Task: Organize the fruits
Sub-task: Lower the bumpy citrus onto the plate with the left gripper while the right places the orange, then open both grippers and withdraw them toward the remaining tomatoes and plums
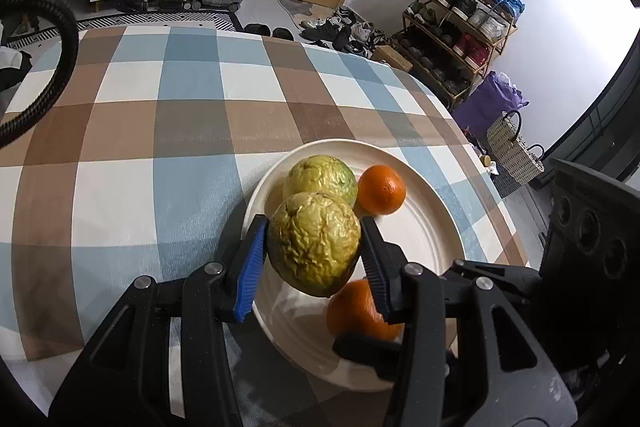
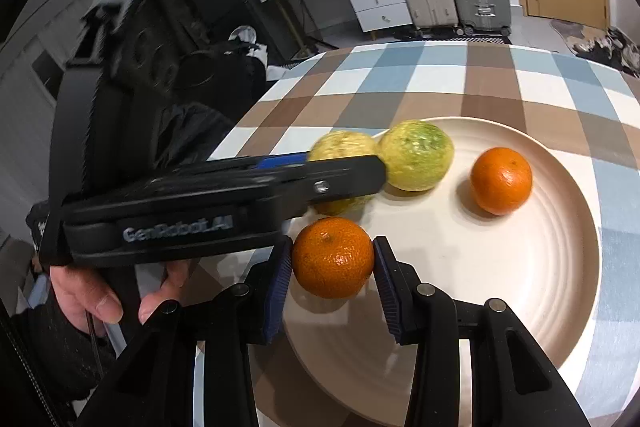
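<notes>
**2 claws, 4 fruits, 1 plate**

The left claw (image 1: 314, 251) grips 1 wrinkled yellow-green fruit (image 1: 314, 245) between its blue pads, at the plate's left rim; whether the fruit rests on the plate or is raised I cannot tell. The right claw (image 2: 333, 269) is closed around 1 orange (image 2: 333, 257) at the near-left part of the white plate (image 2: 520, 267). Beyond them on the plate lie a second yellow-green fruit (image 2: 416, 155), just beside the gripped one, and a second orange (image 2: 501, 181) further right, apart from the others. That makes 2 yellow-green fruits and 2 oranges. The plate sits near the right edge of the counter (image 1: 140, 147), on a checked cloth of blue, brown and white. A hand (image 2: 100, 291) holds the left claw's handle.
</notes>
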{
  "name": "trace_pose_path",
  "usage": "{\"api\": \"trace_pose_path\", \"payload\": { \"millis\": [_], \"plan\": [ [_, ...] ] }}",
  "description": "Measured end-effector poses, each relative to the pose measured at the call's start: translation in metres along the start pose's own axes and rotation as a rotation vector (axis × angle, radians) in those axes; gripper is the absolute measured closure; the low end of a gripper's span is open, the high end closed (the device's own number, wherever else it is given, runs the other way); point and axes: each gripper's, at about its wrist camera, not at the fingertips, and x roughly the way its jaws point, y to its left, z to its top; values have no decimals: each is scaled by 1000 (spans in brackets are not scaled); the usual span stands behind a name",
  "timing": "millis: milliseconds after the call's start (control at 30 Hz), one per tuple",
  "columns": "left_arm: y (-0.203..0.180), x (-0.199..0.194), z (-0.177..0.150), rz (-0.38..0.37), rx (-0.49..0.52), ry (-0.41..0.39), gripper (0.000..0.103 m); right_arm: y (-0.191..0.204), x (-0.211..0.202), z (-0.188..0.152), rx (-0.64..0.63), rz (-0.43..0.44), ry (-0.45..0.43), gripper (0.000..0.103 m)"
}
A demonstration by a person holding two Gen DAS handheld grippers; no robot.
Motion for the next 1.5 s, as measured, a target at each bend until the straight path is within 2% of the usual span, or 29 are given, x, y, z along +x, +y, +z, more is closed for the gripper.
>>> {"api": "trace_pose_path", "payload": {
  "millis": [333, 467, 533, 600, 767, 967, 1033, 1100, 1300, 1500],
  "plan": [
    [3, 13, 1, 0, -30, 26, 60, -2, 14, 5, 22, -40, 47, 60],
    [1, 6, 4, 4, -42, 18, 59, -1, 9, 3, 22, -50, 31, 49],
    [-3, -1, 4, 15, -36, 8, 49, 1, 0, 3, 19, -57, 13, 27],
    [-8, -12, 4, 17, -38, -12, 45, 3, -13, -1, 16, -52, -15, 17],
    [-21, -44, 0, 39, -28, -64, 33, 11, -47, -14, -3, -68, -65, 15],
    [-43, -86, -19, 81, 1, -107, 29, 19, -98, -39, -12, -94, -162, 8],
    [-53, -101, -27, 106, 16, -125, 23, 22, -116, -48, -24, -120, -202, 6],
    [-63, -118, -37, 133, 18, -162, 23, 25, -133, -58, -32, -144, -250, 4],
    [-95, -166, -66, 144, 5, -251, 19, 35, -183, -87, -32, -169, -386, 1],
    [-134, -201, -101, 156, 47, -330, 2, 53, -223, -119, -82, -204, -502, 0]
  ]
}}
